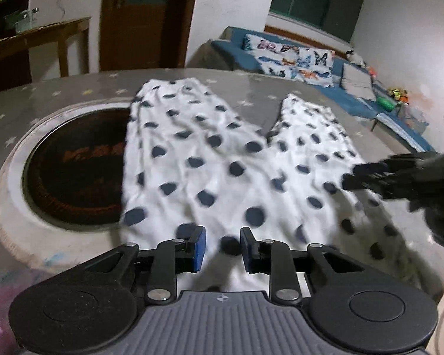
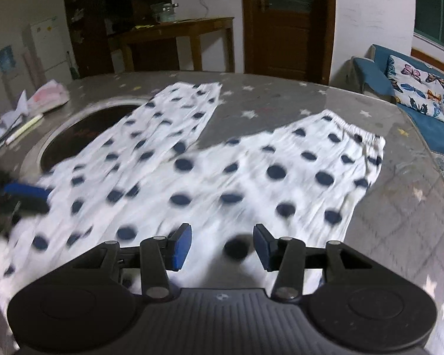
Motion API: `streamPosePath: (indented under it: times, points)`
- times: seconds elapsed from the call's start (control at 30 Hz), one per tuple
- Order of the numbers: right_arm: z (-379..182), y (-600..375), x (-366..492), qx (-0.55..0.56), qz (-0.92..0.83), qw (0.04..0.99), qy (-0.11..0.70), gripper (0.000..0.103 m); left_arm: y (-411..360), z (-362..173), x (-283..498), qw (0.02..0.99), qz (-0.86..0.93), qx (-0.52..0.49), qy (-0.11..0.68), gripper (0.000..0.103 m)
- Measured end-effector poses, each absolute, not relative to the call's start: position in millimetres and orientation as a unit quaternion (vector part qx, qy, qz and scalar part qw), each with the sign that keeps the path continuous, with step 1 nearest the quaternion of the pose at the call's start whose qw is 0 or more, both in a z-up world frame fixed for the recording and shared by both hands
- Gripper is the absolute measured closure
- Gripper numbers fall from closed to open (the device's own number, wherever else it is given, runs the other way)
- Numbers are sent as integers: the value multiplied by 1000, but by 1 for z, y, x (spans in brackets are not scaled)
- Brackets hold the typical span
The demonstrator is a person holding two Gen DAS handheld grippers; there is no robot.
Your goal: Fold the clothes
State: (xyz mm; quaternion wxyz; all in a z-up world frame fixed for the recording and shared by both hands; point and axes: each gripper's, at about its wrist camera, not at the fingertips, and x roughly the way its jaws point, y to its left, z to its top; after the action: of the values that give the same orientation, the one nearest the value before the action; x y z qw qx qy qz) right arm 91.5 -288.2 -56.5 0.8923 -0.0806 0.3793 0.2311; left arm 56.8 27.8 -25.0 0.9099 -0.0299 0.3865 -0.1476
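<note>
Two grippers are over the table, and neither of yours has hold of anything. Your left gripper (image 1: 222,250) has its blue pads a narrow gap apart, with the polka-dot trousers (image 1: 222,159) lying below that gap and no fabric pinched between them. Your right gripper (image 2: 222,247) stands wider, its jaws clearly parted above the near edge of the same garment (image 2: 210,177), again with nothing pressed.

The trousers are white with dark blue dots and lie spread flat on the grey star-patterned table (image 1: 74,91). Both legs run toward the far side, splayed apart in a V. In the right wrist view the far right end (image 2: 355,130) is gathered like elastic. The left leg partly covers the round dark recess (image 1: 74,165) set into the table on the left.

At the far left of the table, in the right wrist view, a crumpled pale bag (image 2: 48,94) and some papers lie apart from the clothing. Beyond the table you can see a blue sofa (image 1: 349,97) with butterfly cushions. Both views are motion-blurred near the grippers.
</note>
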Motion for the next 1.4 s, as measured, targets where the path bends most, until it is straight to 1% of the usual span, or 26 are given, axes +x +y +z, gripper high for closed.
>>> streamPosePath:
  times: [0.1, 0.3, 0.37, 0.4, 0.43, 0.63, 0.87, 1.03, 1.17, 1.3, 1.4]
  points:
    - [-60, -289, 72, -101, 227, 891, 381, 55, 37, -32, 52, 911, -133, -19, 390, 79]
    - [-52, -296, 42, -125, 206, 896, 373, 54, 50, -27, 40, 916, -118, -28, 381, 79]
    - [-46, -289, 30, -122, 223, 897, 361, 54, 49, -21, 34, 920, -123, -31, 371, 79]
    - [-43, -286, 24, -120, 231, 898, 356, 49, 48, -18, 30, 922, -125, -32, 366, 79]
    - [-40, -283, 18, -119, 239, 898, 350, 48, 47, -16, 27, 923, -128, -33, 360, 79]
    - [-42, -246, -12, -138, 311, 875, 344, 46, 41, -21, 13, 925, -126, -1, 360, 79]
    - [-57, -241, -37, -134, 326, 862, 364, 45, 53, -35, 3, 921, -112, 1, 373, 79]
    - [-51, -248, -43, -116, 331, 861, 368, 45, 53, -31, 1, 919, -108, 7, 378, 78]
    - [-43, -251, -40, -105, 326, 870, 355, 45, 49, -19, 3, 926, -110, -1, 361, 78]
    - [-50, -253, -32, -100, 314, 871, 365, 45, 41, -16, 12, 928, -116, 3, 354, 78]
    - [-56, -256, -31, -100, 311, 867, 377, 45, 40, -27, 21, 921, -109, 9, 374, 78]
